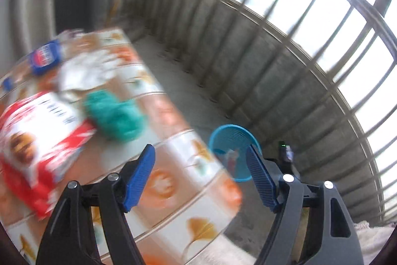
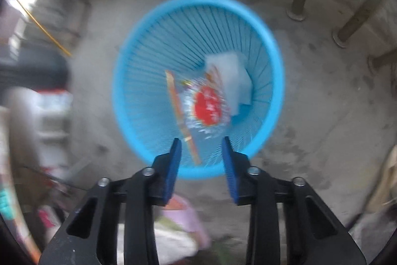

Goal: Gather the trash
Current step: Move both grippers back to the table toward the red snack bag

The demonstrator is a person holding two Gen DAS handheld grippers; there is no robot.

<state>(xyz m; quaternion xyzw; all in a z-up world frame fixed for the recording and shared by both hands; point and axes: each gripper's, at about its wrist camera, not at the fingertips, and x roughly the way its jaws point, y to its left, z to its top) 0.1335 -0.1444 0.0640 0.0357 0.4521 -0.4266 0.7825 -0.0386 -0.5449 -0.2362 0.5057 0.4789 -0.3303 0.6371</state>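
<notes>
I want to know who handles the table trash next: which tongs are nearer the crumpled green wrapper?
Left. The left tongs hang open over the table, close to the green wrapper. The right tongs are open above the blue basket on the floor.

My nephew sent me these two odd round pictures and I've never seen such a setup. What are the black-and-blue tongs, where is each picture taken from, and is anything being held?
They are hand-held grippers, each carrying a wide-angle camera looking along its fingers. One picture is from the left gripper, open and empty above a patterned table with a red-and-white packet, a green crumpled wad and a blue-labelled item. The other is from the right gripper, also open and empty, above a blue basket on the floor that already holds wrappers.
</notes>
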